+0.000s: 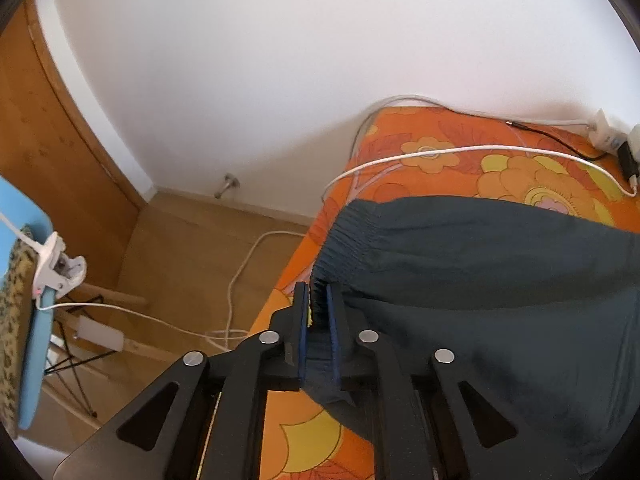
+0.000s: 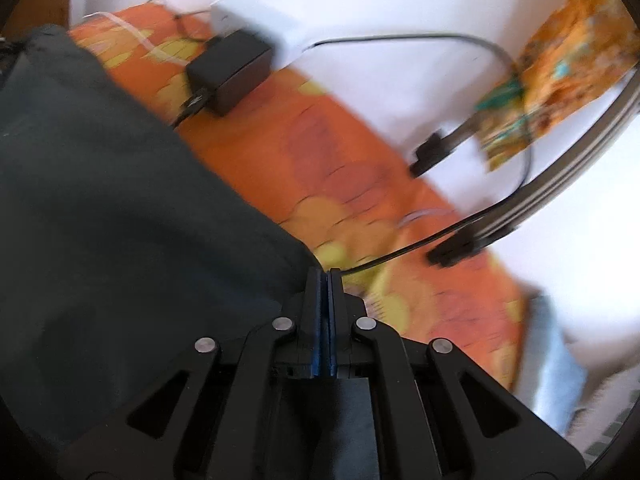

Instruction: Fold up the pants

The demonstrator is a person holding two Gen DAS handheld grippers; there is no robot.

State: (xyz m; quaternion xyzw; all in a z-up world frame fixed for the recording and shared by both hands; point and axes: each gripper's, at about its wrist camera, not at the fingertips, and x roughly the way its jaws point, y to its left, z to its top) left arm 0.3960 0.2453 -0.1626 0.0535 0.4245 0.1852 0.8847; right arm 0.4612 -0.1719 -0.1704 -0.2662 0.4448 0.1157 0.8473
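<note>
Pants (image 1: 480, 280) of dark teal cloth lie spread on a bed whose orange flowered cover (image 1: 500, 168) shows beyond them, the gathered elastic waistband (image 1: 348, 236) turned toward the bed's edge at about nine o'clock of the garment in the left wrist view. The left gripper (image 1: 318, 304) has its blue-padded jaws nearly together, pinching the bunched waistband corner between them. A white cable (image 1: 460, 154) curves across the cover at twelve o'clock of the pants, running to a black charger (image 1: 628, 160) at two o'clock near the wall. Off the bed at nine o'clock, a wooden floor (image 1: 192, 248) carries another white lead, and a blue chair (image 1: 36, 320) with a white clip stands at the far left. In the blurred right wrist view, the right gripper (image 2: 329, 280) has its jaws fully together at the edge of the pants (image 2: 120, 200); whether cloth is caught between them I cannot tell. A black power adapter (image 2: 232, 70) sits at eleven o'clock of that gripper, and a black cable (image 2: 404, 250) runs off at two o'clock.
</note>
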